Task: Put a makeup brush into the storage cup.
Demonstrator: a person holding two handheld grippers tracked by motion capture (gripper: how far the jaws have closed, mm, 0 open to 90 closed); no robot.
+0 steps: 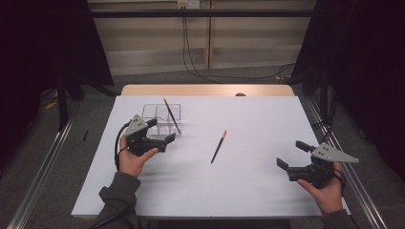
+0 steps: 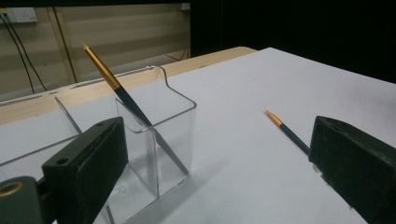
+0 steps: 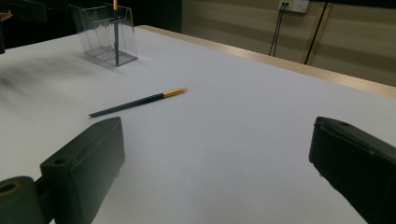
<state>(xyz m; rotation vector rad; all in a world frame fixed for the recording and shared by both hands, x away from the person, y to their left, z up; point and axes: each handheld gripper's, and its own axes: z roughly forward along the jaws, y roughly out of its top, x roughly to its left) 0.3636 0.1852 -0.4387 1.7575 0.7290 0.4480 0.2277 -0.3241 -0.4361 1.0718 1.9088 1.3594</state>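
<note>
Left of centre in the high view, the left gripper (image 1: pixel 160 130) sits spread beside the clear holder (image 1: pixel 162 117) with one pencil (image 1: pixel 172 116) leaning inside, while the right gripper (image 1: pixel 292 153), also spread, rests lower right, and a second pencil (image 1: pixel 218 147) lies mid-bench.

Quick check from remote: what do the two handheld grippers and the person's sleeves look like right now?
Both the left gripper and the right gripper are black, with two blocky jaws and a grey three-cornered plate on top. A black cable loops from the left one. The sleeves are dark grey.
</note>
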